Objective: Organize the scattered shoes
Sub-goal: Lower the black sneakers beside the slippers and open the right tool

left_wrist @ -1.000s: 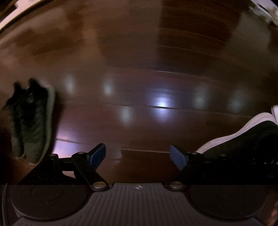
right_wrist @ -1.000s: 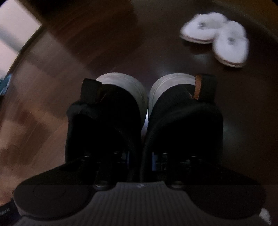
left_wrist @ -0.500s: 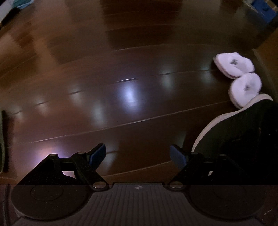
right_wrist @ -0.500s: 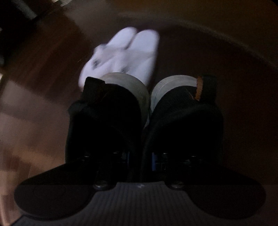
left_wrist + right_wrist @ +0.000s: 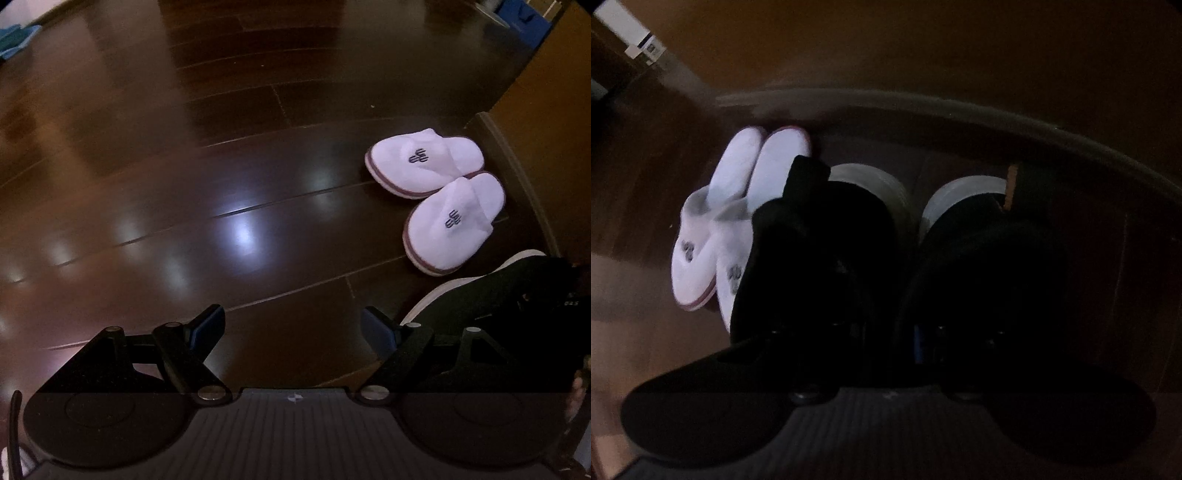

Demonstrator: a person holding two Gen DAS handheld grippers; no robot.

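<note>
Clearly, the left gripper (image 5: pixel 293 325) is spread wide with nothing between its blue-padded fingers, above the dark wooden floor (image 5: pixel 221 166). A pair of black sneakers (image 5: pixel 905 266) is clamped by the right gripper (image 5: pixel 908 332), heels far. White slippers (image 5: pixel 731 225) are seen just left of them, near the wall.

Floor (image 5: pixel 221 155) glossy dark wood; slippers (image 5: pixel 424 162) fluffy white cloth; sneakers (image 5: pixel 979 258) matt black fabric.

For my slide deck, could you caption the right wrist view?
Right gripper carries a pair of black shoes toward white slippers set by the baseboard.
</note>
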